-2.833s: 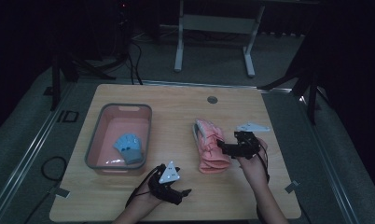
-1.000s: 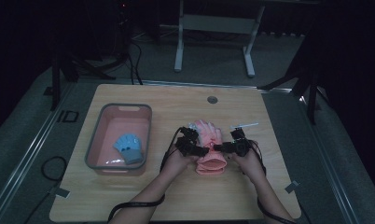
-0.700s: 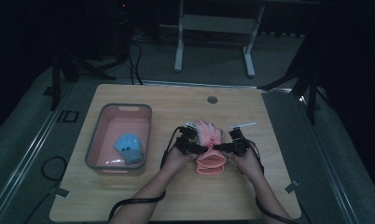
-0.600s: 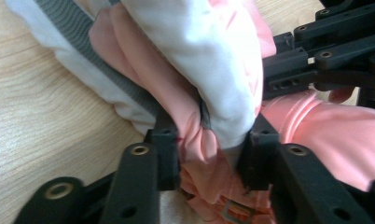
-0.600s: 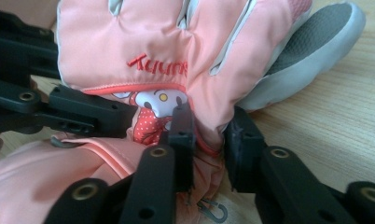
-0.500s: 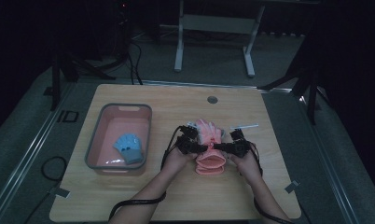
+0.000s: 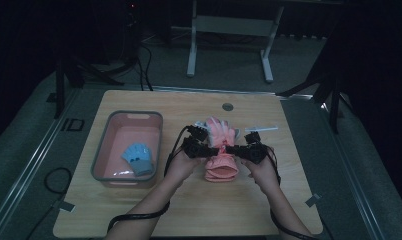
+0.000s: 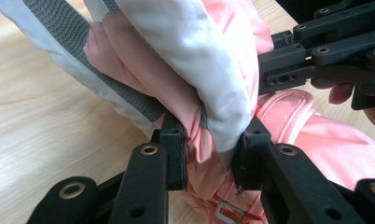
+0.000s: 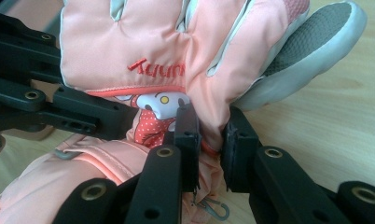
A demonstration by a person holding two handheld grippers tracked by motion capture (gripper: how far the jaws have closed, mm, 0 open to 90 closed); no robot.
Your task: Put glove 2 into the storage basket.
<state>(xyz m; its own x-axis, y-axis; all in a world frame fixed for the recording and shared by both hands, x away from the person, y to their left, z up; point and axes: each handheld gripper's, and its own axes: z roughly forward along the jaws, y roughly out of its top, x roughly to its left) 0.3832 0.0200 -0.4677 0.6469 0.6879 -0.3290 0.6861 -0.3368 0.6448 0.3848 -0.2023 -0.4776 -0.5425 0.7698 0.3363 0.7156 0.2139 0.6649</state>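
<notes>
The wooden desk (image 7: 289,200) carries everything, with a grey-rimmed pink tub (image 7: 106,157) on its left part and a small blue glove (image 7: 138,158) lying inside that tub. Near the middle of the desk sits the pink ski glove (image 7: 221,150), its fingers pointing away from the person and its cuff toward them. A second pink glove (image 8: 335,154) lies under it, touching it.

The left gripper (image 7: 205,148) comes in at the glove's left side and the right gripper (image 7: 237,149) at its right side, so the glove hangs between the two, level with both. In the left gripper view the jaws have just been closing and now pinch a bunched fold of pink and white fabric at the glove's edge (image 8: 209,135). In the right gripper view the jaws have likewise just been closing and are clamped on a fold of pink fabric just below the red stitched lettering (image 9: 155,69). A thin pale stick (image 7: 261,129) lies on the desk just beyond the right gripper.
</notes>
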